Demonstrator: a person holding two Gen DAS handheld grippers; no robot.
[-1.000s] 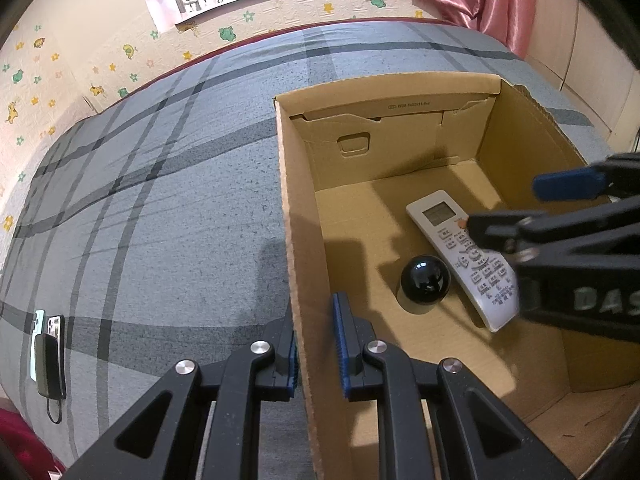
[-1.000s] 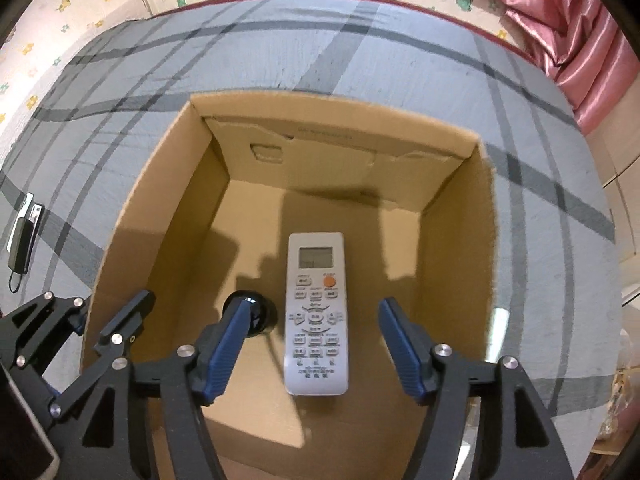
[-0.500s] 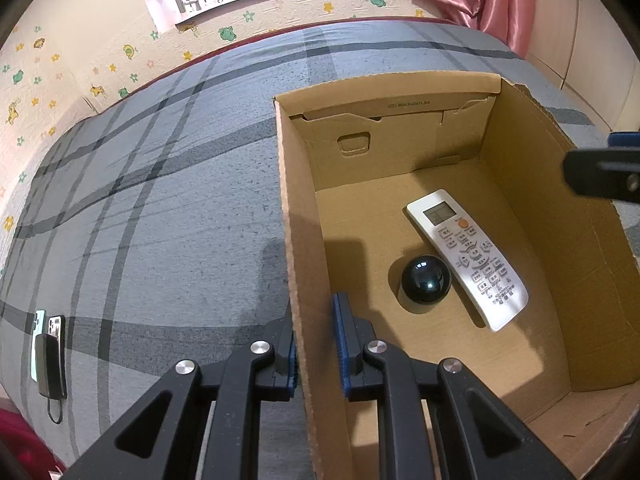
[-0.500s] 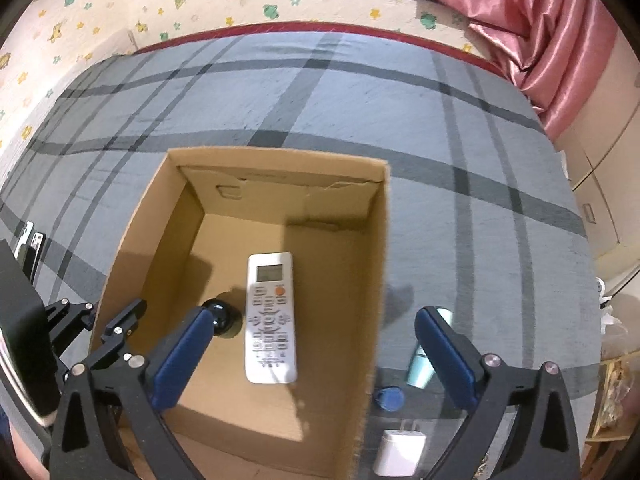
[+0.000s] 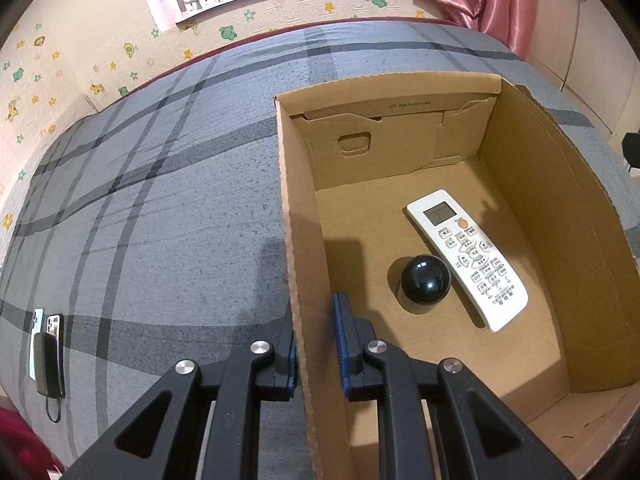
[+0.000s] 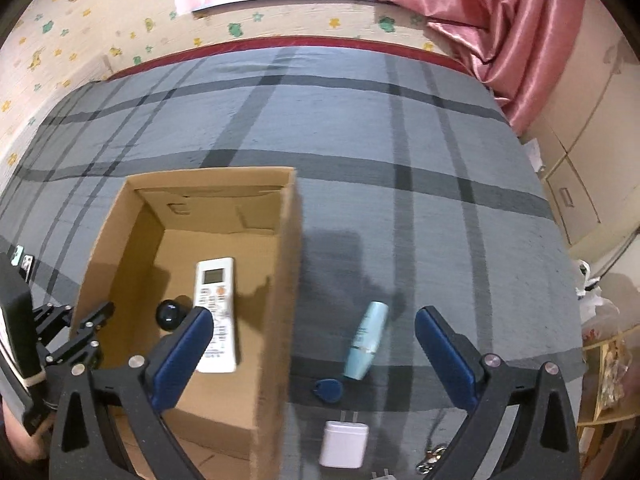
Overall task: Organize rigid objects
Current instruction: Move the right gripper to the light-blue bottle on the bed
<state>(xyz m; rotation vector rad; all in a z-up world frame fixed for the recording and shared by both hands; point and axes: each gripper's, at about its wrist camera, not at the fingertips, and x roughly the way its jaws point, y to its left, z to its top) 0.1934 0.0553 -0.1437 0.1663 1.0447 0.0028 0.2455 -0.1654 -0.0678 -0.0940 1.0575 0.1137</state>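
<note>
A: Which step is in hand?
B: The left claw (image 5: 314,344) clamps the near-left wall of the cardboard box (image 6: 286,280) on the bed (image 6: 400,200). The remote (image 6: 214,312) and black ball (image 6: 170,314) lie inside. The right claw (image 6: 314,344), wide open and empty, hangs over the pale blue tube (image 6: 366,340), blue key fob (image 6: 329,390) and white charger (image 6: 344,448), right of the box.
A: Next?
B: Probably descend and close on one.
A: Changes?
B: The right claw has left the box and opened wider.

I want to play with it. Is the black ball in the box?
In. The black ball sits on the box floor beside the white remote.
</note>
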